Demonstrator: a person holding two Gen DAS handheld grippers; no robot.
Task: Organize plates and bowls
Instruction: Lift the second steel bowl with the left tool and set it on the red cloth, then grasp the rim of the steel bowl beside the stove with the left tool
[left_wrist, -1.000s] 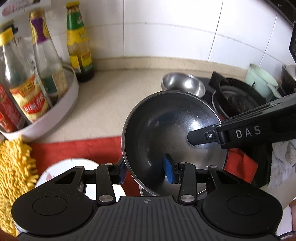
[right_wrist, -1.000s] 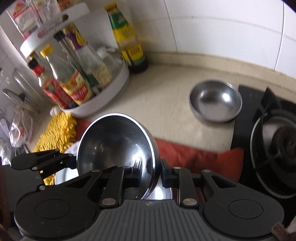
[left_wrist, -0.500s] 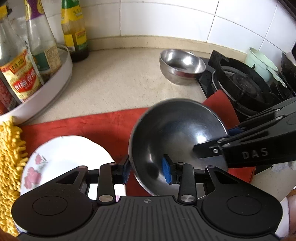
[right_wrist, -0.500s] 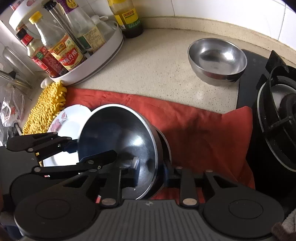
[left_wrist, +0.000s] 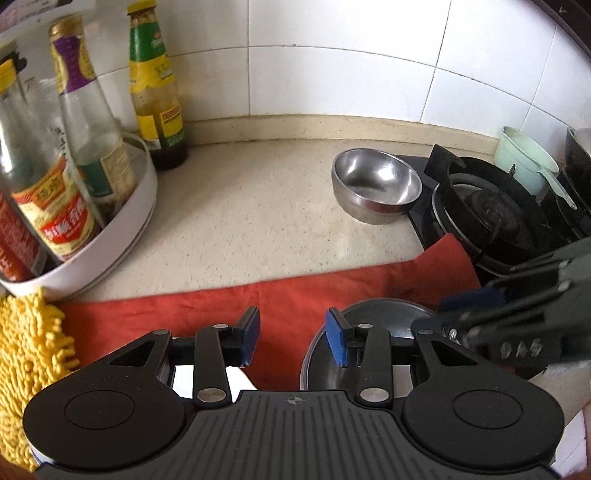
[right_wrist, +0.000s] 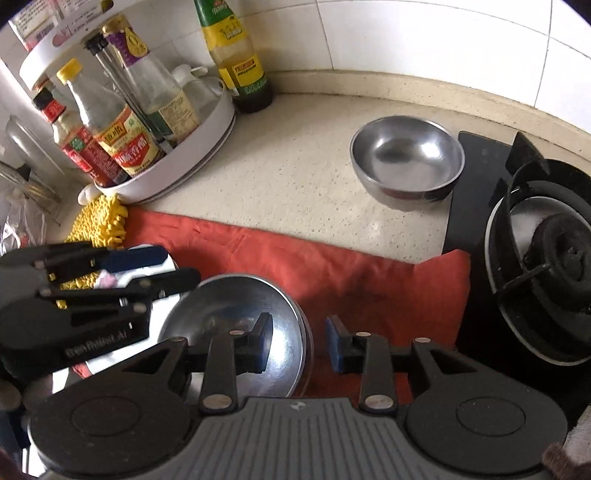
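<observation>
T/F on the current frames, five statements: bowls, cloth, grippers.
1. A steel bowl stands on the bare counter beside the stove. True.
2. The near bowl rests on the red cloth. True.
3. The left gripper is clamped on the near bowl's rim. False: its jaws are apart with only cloth between them.
4. The right gripper is clear of the near bowl. False: its jaws straddle the rim, though the pads do not press on it.
5. The green-capped bottle lies on its side. False: it stands upright.
</observation>
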